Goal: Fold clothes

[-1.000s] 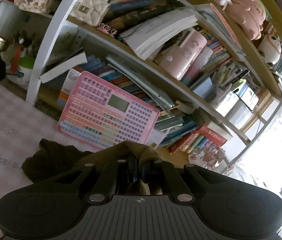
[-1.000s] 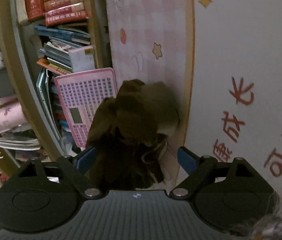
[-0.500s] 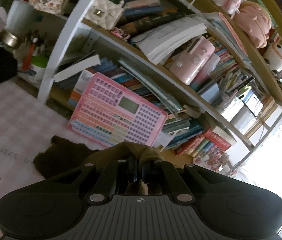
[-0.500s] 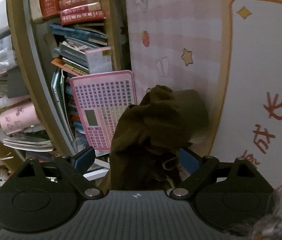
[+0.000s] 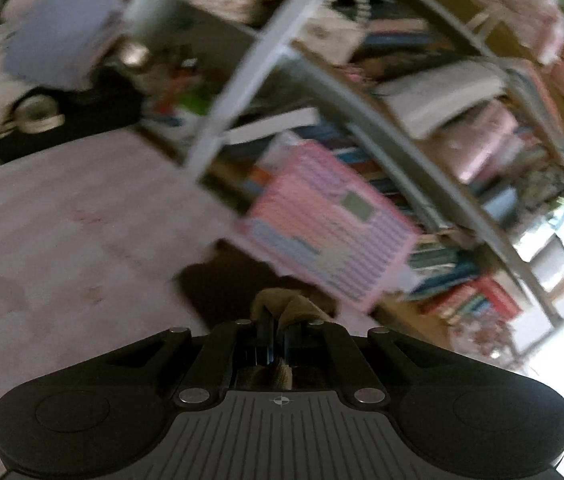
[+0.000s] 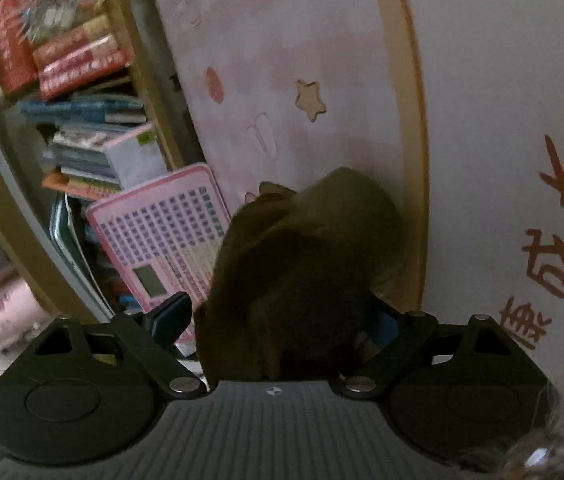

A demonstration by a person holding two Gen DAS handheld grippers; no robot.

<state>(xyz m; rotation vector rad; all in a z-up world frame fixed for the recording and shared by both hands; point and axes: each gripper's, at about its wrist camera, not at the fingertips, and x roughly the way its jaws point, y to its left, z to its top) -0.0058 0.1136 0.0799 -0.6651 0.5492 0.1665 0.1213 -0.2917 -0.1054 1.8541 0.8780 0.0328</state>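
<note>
1. The left claw [image 5: 277, 330], clamped on a fold of the brown garment [image 6: 302, 264], could lose it if tugged.
2. The right claw [image 6: 282, 322], jaws just closing around the bunched cloth on the pink mat [image 6: 282, 60], may grab several layers.

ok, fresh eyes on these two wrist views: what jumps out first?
The dark brown garment bunched in the foreground, between the right gripper's jaws, which have just been closing around it. The left gripper is shut on a fold of the same cloth. Behind it, a pink toy keyboard leans against a crammed bookshelf, with a pink patterned play mat underneath.
</note>
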